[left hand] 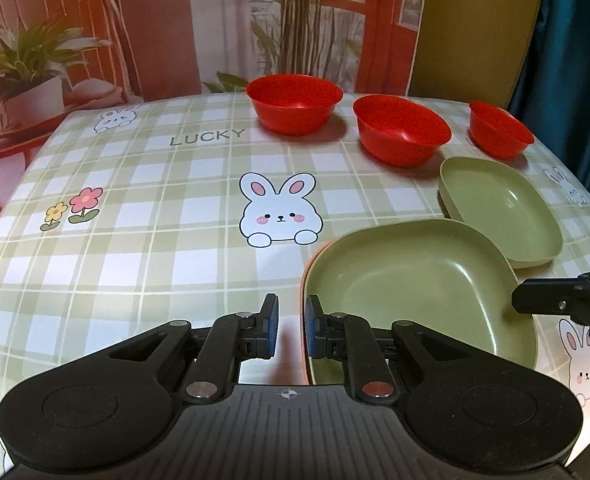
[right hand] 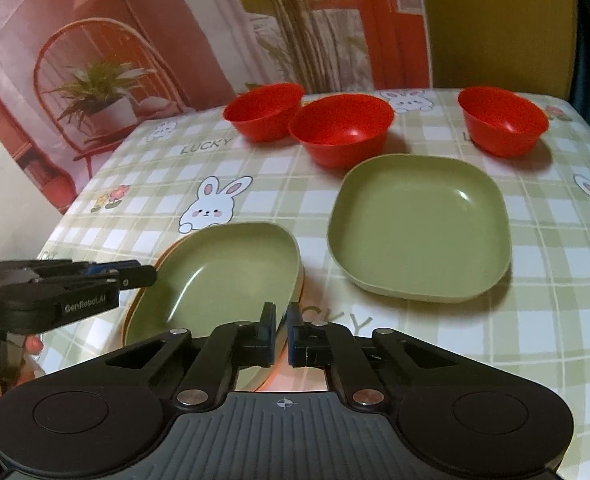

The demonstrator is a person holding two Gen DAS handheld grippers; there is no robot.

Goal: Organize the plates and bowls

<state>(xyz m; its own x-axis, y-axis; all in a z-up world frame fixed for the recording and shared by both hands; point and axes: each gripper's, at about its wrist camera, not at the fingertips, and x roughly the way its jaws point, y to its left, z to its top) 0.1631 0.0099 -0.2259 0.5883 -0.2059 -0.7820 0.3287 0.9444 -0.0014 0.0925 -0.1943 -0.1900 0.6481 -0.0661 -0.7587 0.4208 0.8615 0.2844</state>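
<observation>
i see the near green plate (right hand: 215, 276) sitting close to the table's front edge, with what looks like an orange rim of another plate under it, though i can't be sure from here. my right gripper (right hand: 282, 334) straddles its right rim, the jaws narrowed to a slim gap; whether the pads actually pinch the rim i cannot tell. my left gripper (left hand: 291, 326) has its right finger (left hand: 315, 328) just inside the plate's left rim and its left finger over the cloth, jaws parted, gripping nothing.

the second green plate (right hand: 419, 228) lies flat just beyond, apart from the near one, with bare tablecloth (left hand: 135, 240) between them. the whole left half of the table is free cloth, out to the rounded left edge.

three red bowls line the far edge: left bowl (left hand: 294, 104), middle bowl (left hand: 401, 130), and right bowl (left hand: 499, 130) near the right corner. all bowls and both plates hold nothing.

"lucky" is printed on the cloth near the left bowl, and again partly hidden by the right gripper's fingers. "genrobot.ai" reads on the side of the left gripper in the right wrist view.
</observation>
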